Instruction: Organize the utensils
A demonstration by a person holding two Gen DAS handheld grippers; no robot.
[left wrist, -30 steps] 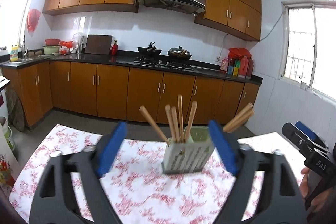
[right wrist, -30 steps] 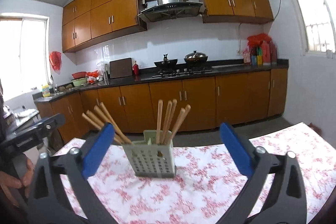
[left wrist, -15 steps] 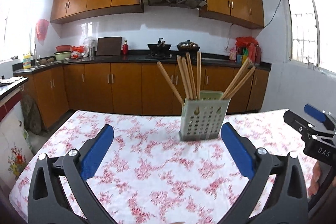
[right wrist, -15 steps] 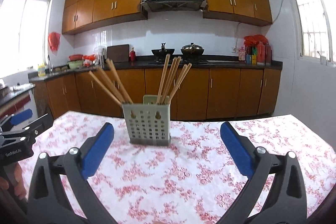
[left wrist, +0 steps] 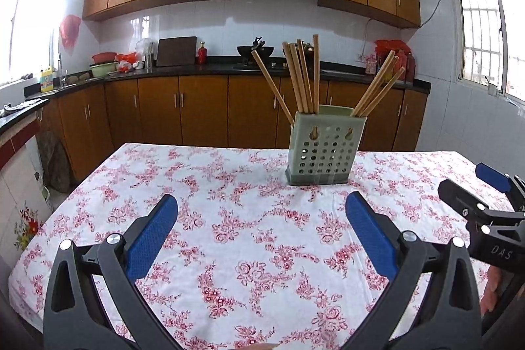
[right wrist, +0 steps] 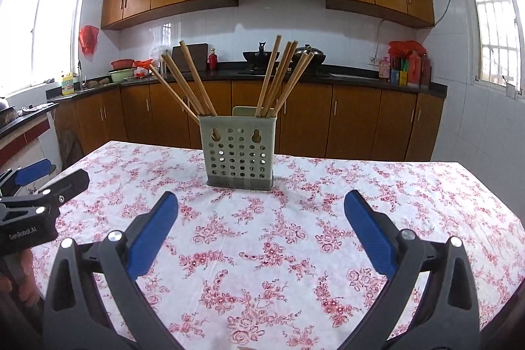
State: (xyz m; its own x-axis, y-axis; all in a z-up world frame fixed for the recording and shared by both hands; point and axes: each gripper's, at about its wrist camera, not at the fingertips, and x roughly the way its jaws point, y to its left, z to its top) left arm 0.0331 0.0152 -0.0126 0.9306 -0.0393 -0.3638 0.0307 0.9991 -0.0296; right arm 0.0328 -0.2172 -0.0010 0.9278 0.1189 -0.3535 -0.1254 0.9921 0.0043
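While the perforated holder [left wrist: 323, 150] stood upright on the bench [left wrist: 229, 238], well ahead of both tools, every chopstick in view was already inside it. They fanned out in two groups [right wrist: 187, 84], one leaning left and one leaning right, so I judged that the holder was divided into compartments and that each bundle rested against its own wall; which compartment took which sticks I could not tell from either camera.

The left hand-held gripper [left wrist: 261, 232] was spread wide and carried nothing, its blue pads [left wrist: 151, 235] low over the flowered cloth. The right hand-held gripper [right wrist: 261, 232] was likewise spread wide and bare. Both were held back from the holder and pointed at it, apart from it on either side, a stance that suited a finished or nearly finished sorting job more than a reach; that was a judgement only.

Several things were hidden. The lower ends of the chopsticks vanished behind the holder's wall, apart from glimpses through two keyhole slots. A pale tab rose behind the holder's far rim, its purpose unclear. The near edge of the bench was covered by the gripper bodies, so any utensil lying there could not be ruled out. Only a sliver of the person's hand [right wrist: 19, 281] showed at the frame edge.
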